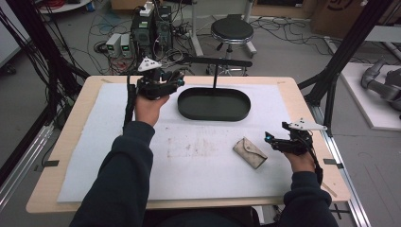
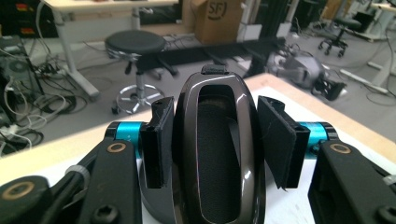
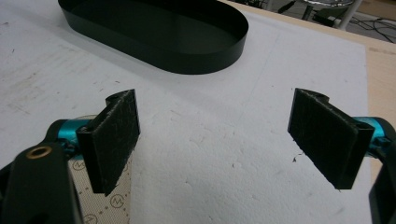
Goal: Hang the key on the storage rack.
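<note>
My left gripper [image 1: 166, 83] is raised over the table's far left, shut on a dark brown glossy oval object [image 2: 217, 154]. In the left gripper view its pads [image 2: 159, 140] press both long sides of that object, whose hollow middle is black. My right gripper [image 1: 270, 140] rests low at the right of the table, open, with only white mat between its pads [image 3: 114, 140]. A beige patterned pouch [image 1: 249, 152] lies flat just to the left of it, and its corner [image 3: 100, 205] peeks from under the left jaw in the right gripper view.
A black oval tray [image 1: 213, 113] stands at the far middle of the white mat [image 1: 198, 184], with a thin post and crossbar [image 1: 216, 64] rising behind it. Beyond the table are a stool [image 1: 231, 30], computer boxes [image 1: 151, 28] and cables. Black frame posts [image 1: 340, 52] flank the table.
</note>
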Motion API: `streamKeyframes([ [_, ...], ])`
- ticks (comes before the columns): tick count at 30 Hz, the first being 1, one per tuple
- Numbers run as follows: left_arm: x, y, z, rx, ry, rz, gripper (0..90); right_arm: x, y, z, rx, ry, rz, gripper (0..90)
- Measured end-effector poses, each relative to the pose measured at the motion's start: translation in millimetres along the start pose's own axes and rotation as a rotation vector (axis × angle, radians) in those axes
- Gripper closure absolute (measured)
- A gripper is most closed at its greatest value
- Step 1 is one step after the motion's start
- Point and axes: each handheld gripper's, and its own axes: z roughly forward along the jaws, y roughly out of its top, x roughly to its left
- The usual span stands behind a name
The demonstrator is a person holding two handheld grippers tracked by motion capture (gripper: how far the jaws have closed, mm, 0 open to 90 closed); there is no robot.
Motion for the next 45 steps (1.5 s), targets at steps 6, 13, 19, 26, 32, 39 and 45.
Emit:
streamKeyframes([
  [6, 11.5, 16.5, 13.8, -0.034, 0.03, -0.023, 48.5, -1.4, -0.8, -0.3, -0.005, 0.002, 0.005, 17.1],
  [13, 19.0, 13.8, 26.7, -0.025, 0.053, -0.034, 48.5, -3.3, -2.8, -1.3, -0.005, 0.002, 0.011, 17.1],
  [19, 20.3, 6.3, 32.9, -0.016, 0.06, -0.04, 48.5, -4.1, -3.6, -2.2, -0.003, 0.001, 0.016, 17.1],
  [26, 23.3, 13.5, 32.7, -0.02, 0.063, -0.045, 48.5, -2.8, -3.5, -1.7, -0.001, 0.002, 0.015, 17.1],
  [32, 19.5, 23.9, 38.4, -0.026, 0.064, -0.033, 48.5, -3.7, -3.7, -1.5, -0.002, 0.003, 0.012, 17.1],
  [39, 19.5, 16.6, 47.6, 0.007, 0.091, -0.028, 48.5, -4.2, -4.1, -1.8, -0.003, 0.007, 0.018, 17.1],
  [45, 23.0, 3.0, 46.9, 0.021, 0.101, -0.036, 48.5, -5.6, -5.0, -2.1, -0.002, 0.006, 0.016, 17.1],
])
